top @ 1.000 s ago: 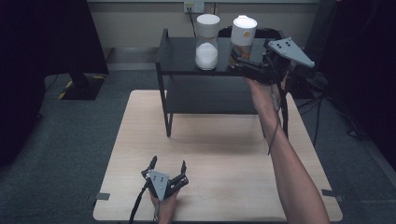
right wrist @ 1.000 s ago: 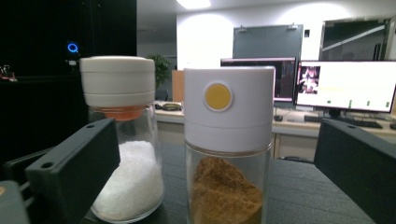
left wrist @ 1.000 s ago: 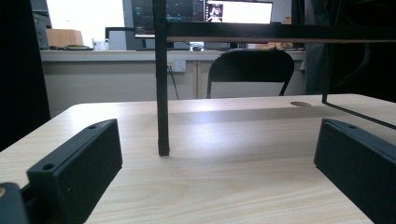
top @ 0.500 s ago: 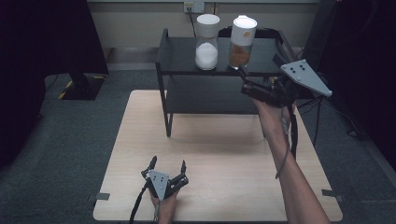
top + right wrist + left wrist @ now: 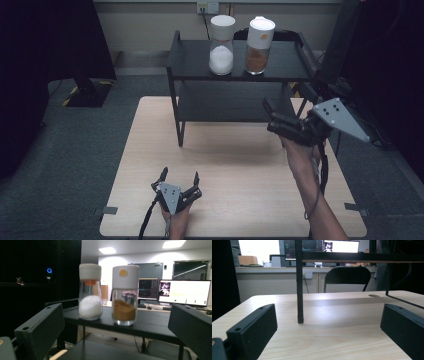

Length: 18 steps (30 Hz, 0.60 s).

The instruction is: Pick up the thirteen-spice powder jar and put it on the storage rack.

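Jaws on the right gripper (image 5: 274,120) stand spread wide and hold nothing: two blocky, matte black pads with small screw holes, raised above the surface in front of the shelf rack and well apart from the jars. In the right gripper view they frame two shakers. The brown-powder shaker (image 5: 124,295) is a clear glass cylinder with a tall, smooth white cap bearing a round yellow dot, about a third full of coarse orange-brown powder. Just beside it, to its left in that view and not touching, stands the white-powder shaker (image 5: 90,292), also clear glass, with a rounded white cap over an orange collar and a heap of fine white grains at the bottom. Both stand upright on the top shelf of the black metal rack (image 5: 195,62), a flat dark board on thin square legs with a raised rail at each end.

The left gripper (image 5: 180,180) rests low at the near edge of the surface (image 5: 230,165), its jaws likewise parted wide and empty; in its own view they flank one square black rack leg (image 5: 300,290) planted on the pale, smooth wood-grain top. A grey triangular plate (image 5: 340,119) with dark dots sits on the right gripper.
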Each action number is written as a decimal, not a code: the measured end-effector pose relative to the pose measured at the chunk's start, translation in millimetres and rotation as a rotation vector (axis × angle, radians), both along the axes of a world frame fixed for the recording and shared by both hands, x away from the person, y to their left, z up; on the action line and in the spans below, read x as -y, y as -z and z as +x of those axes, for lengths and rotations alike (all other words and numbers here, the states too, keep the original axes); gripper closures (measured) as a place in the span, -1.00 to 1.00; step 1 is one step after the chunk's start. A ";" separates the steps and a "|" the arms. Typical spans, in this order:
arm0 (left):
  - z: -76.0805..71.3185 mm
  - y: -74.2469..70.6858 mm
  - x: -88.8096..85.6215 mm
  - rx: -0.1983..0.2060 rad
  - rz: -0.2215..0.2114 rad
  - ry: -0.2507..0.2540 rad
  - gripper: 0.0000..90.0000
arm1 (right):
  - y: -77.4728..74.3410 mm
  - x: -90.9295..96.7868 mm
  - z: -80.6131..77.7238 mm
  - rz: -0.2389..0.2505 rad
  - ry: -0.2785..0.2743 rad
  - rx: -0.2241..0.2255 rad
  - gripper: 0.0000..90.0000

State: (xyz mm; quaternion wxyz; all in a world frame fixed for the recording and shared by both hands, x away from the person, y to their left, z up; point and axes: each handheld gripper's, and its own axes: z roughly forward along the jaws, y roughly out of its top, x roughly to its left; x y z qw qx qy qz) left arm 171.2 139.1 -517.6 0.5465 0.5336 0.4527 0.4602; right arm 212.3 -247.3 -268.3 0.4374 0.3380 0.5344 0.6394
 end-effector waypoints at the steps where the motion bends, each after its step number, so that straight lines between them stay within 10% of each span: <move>1: 0.0 0.0 0.0 0.000 0.000 0.000 -0.99 | 4.3 -0.4 -3.0 -0.003 0.008 0.002 -1.00; 18: 0.0 0.0 -0.1 0.000 0.000 0.001 -0.99 | 79.3 0.0 -48.9 -0.060 0.101 -0.032 -1.00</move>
